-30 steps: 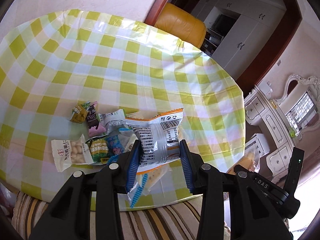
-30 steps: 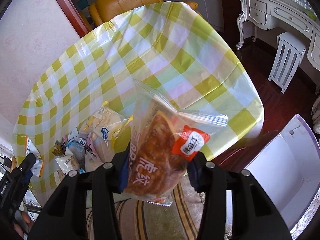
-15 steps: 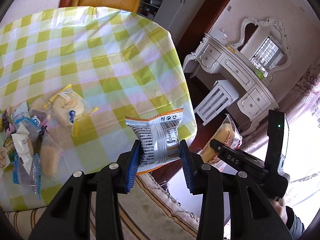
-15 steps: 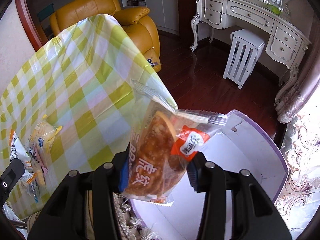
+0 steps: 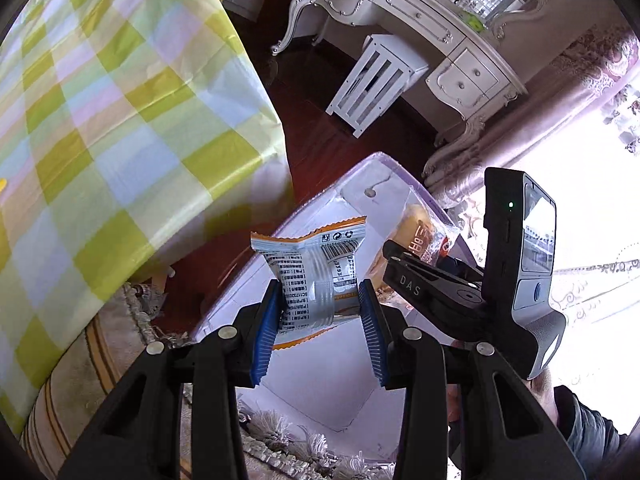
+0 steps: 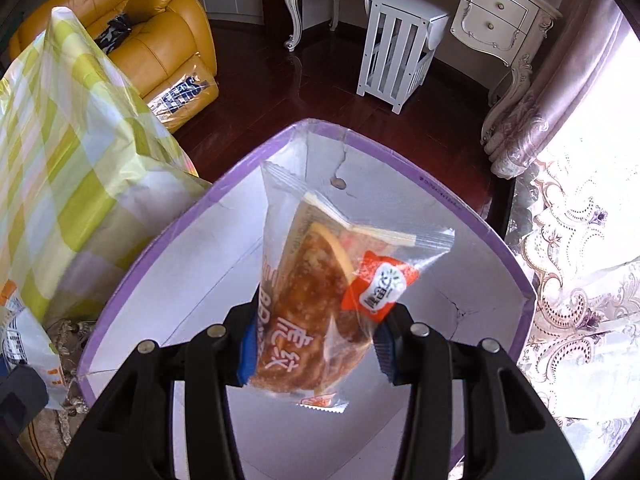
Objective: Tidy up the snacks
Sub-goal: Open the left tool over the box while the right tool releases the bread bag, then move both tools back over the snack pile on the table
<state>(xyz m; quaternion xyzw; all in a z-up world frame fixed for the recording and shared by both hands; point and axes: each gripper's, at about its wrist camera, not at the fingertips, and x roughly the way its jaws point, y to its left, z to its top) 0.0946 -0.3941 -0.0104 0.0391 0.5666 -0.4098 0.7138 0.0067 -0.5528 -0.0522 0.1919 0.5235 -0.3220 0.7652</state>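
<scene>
The left gripper (image 5: pixel 320 316) has its fingers closed on a grey snack packet (image 5: pixel 316 276), and the right gripper (image 6: pixel 316 340) has its fingers closed on a clear pastry packet (image 6: pixel 320 300). Both packets hang above the open white box (image 6: pixel 192 248) beside the table (image 5: pixel 100 120)

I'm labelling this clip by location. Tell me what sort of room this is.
Most likely a room in a home, a bedroom or sitting room. An ornate white dressing table with a slatted white stool stands on dark wood flooring, beside a yellow leather armchair and lace curtains.
</scene>
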